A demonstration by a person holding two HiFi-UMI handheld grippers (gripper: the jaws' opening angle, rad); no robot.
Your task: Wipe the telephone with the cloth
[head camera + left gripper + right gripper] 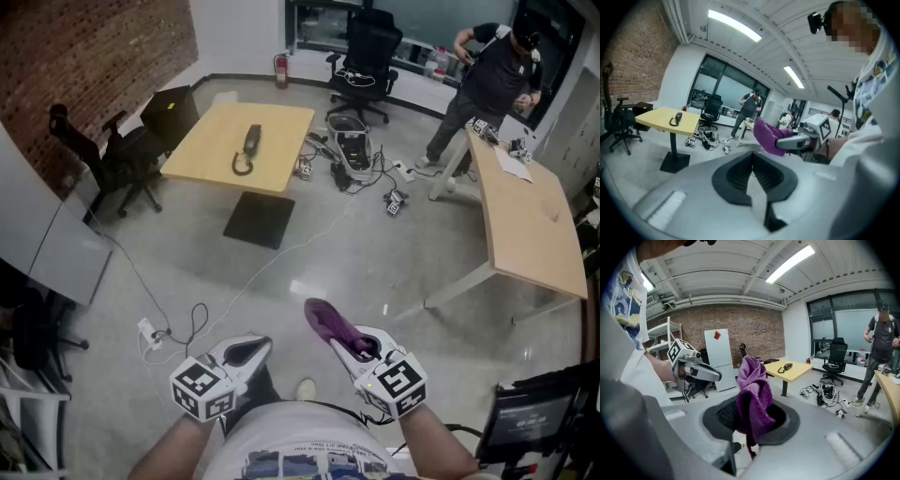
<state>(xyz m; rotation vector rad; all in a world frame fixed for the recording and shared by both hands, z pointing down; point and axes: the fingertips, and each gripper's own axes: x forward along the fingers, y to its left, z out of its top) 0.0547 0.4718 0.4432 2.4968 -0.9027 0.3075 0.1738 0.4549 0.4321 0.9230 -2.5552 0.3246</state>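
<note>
The left gripper (752,174) is held low in front of the person's body, with its jaws brought fully together and nothing caught between them. The right gripper (750,420) is clamped on a purple cloth (753,394), which is bunched between the pads; a crumpled fold stands up above them and a short end hangs below. In the head view both grippers are seen at the bottom edge, side by side and apart from each other, pointed forward and somewhat downward over a polished grey floor (309,253). The telephone (249,148), a dark unit with a curled cord, is lying on a light wooden surface (211,141) well apart from both grippers, across the open floor, and is touched by neither gripper nor by the cloth. The surface is carried on a single pedestal with a dark square base plate (260,219). A brick wall (84,56) is seen at the left, and a dark office chair (117,159) is placed beside the surface. Just beyond the surface, a tangle of cables and equipment (352,155) is spread on the floor. At the right a second, longer surface (525,216) is seen, and a person (487,80) in dark clothing is standing bent over its far end.
</note>
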